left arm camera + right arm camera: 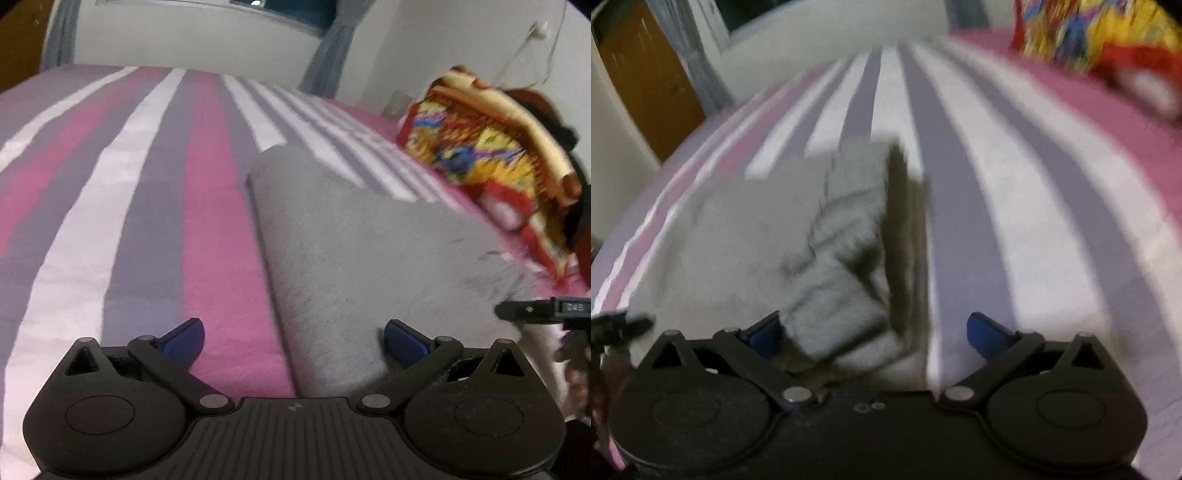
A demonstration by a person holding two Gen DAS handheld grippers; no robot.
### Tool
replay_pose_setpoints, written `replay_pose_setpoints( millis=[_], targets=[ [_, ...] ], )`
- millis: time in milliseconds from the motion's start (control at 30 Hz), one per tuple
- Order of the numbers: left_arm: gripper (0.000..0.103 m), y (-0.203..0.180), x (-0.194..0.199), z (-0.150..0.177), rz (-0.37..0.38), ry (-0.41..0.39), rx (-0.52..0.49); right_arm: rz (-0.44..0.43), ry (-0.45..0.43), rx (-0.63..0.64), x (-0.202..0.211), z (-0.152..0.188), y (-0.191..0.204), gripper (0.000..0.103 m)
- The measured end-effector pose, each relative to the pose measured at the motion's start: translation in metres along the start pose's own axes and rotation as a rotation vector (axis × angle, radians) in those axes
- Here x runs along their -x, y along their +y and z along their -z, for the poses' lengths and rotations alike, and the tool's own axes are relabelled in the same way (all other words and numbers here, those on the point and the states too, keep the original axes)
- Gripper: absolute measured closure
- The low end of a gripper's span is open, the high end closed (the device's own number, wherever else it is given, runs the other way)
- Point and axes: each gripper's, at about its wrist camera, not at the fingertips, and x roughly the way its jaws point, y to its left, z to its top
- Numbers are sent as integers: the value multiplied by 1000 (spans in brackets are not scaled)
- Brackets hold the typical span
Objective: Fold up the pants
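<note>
Grey pants (354, 254) lie on the striped bed (155, 192), folded into a long strip as far as I can judge; both views are motion-blurred.

Left hand-held gripper (293, 339): fingers spread, nothing between them, low over the near end of the strip with its left edge running between the fingertips. Right hand-held gripper (873, 332): also spread, but bunched grey cloth sits in the gap against the left finger (764, 334). Not pinched.

For the next fold I'd close each side on all layers at a corner, lift both evenly, carry across, and lay down flat so edges line up. Catching only the top layer would, I think, pull the fold open.

Left view shows the smooth long side and the colourful bundle (487, 155) at the bed's far right. Right view shows the wrinkled end (820, 236) and the stacked layer edges in shadow, plus the orange-brown panel (646, 85) at left.
</note>
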Motion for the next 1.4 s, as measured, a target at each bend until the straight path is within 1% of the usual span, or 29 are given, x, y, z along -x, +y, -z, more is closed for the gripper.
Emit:
replay_pose_setpoints(
  millis=[67,100,133,200,233,300,333,367,400,467,633,833,967,1000,1033,1100,1167,1200,1233,1300,1333,1400],
  targets=[
    [2,3,2,1,66,-1,17,-54,-51,-29,12,-2,-5,3],
    [6,5,0,2,83,13,15,-80,-73,-47,17,-2,-8,3],
    [6,5,-5,4,75,32,6,-93,-75,-63,18,-2,-13,3],
    [6,6,-13,4,63,50,-16,-89,-21,-76,6,1,-22,3],
    [6,5,-14,1,61,53,-14,-87,-13,-65,2,2,-22,3],
    [7,1,-16,-3,55,61,-39,-78,-23,-51,5,-2,-18,3],
    [7,0,-18,-4,55,66,-48,-89,-44,-50,10,-4,-16,3],
    [8,0,-18,-4,61,70,-51,-109,-58,-55,13,-5,-15,3],
    [8,2,-16,-3,65,71,-52,-130,-53,-60,11,-6,-15,3],
    [8,2,-17,-5,68,73,-58,-151,-15,-83,4,-6,-24,3],
    [8,1,-19,-7,69,74,-82,-253,-26,-175,2,-6,-45,3],
    [8,1,-26,-11,90,78,-90,-325,-23,-195,-3,-13,-56,2],
    [8,4,-30,-13,113,86,-100,-408,-17,-243,-10,-16,-66,2],
    [11,6,-33,-15,135,90,-81,-431,-11,-246,-13,-19,-69,2],
    [15,12,-35,-17,172,96,-50,-447,-5,-244,-14,-18,-70,2],
    [27,26,-42,-19,262,106,21,-481,5,-229,-16,-19,-70,4],
    [31,42,-51,-21,362,120,109,-527,14,-249,-20,-20,-77,13],
    [33,49,-56,-20,405,127,145,-532,21,-272,-23,-20,-83,32],
    [33,55,-60,-20,447,135,176,-544,29,-297,-26,-20,-89,39],
    [37,62,-69,-19,503,146,211,-600,35,-343,-30,-20,-101,43],
    [38,64,-74,-19,534,155,221,-615,40,-344,-32,-19,-103,43],
    [45,63,-83,-18,568,169,226,-636,56,-340,-37,-22,-104,41]
  ],
)
